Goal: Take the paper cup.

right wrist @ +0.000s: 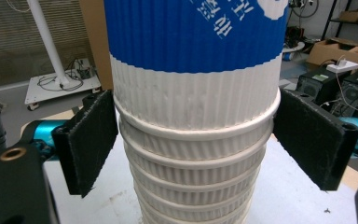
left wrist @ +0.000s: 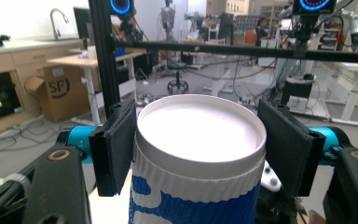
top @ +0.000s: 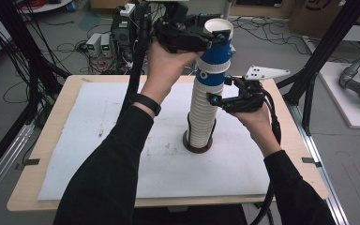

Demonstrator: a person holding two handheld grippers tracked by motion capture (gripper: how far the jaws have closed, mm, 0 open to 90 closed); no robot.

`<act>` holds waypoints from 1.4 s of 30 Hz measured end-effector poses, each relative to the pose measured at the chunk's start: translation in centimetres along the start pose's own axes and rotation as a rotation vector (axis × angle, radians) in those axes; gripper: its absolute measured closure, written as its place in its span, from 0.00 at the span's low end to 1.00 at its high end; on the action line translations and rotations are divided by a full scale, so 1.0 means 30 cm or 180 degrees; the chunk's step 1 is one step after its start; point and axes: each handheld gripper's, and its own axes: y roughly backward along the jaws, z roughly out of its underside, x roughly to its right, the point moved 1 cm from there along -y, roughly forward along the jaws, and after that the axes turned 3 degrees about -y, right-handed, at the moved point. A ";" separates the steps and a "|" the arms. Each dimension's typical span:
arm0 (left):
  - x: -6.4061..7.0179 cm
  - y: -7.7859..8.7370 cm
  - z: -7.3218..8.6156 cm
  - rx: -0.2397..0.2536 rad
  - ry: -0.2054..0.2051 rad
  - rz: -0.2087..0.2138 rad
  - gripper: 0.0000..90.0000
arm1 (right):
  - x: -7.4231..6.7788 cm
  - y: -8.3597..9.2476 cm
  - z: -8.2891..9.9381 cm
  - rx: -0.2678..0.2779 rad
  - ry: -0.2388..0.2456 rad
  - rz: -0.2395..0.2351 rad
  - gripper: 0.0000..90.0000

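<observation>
Left gripper (top: 214, 37) brackets the top cup (left wrist: 200, 154), right gripper (top: 221, 92) straddles the cup stack (right wrist: 196, 154) lower down, jaws parted, neither clamping; a crooked lift could topple the stack onto the surface (top: 98, 140).

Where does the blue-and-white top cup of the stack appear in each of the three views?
High view: top cup at upper centre, left gripper at its rim.
Left gripper view: centre, open mouth between the black pads.
Right gripper view: top centre, blue band above the white stack.
Shared landmark: the ribbed white stack of cups beneath it.
</observation>
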 end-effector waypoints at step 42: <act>0.058 0.430 0.101 0.0005 -0.0033 -0.0273 0.34 | -0.003 0.001 0.009 0.0051 -0.0031 0.0013 0.17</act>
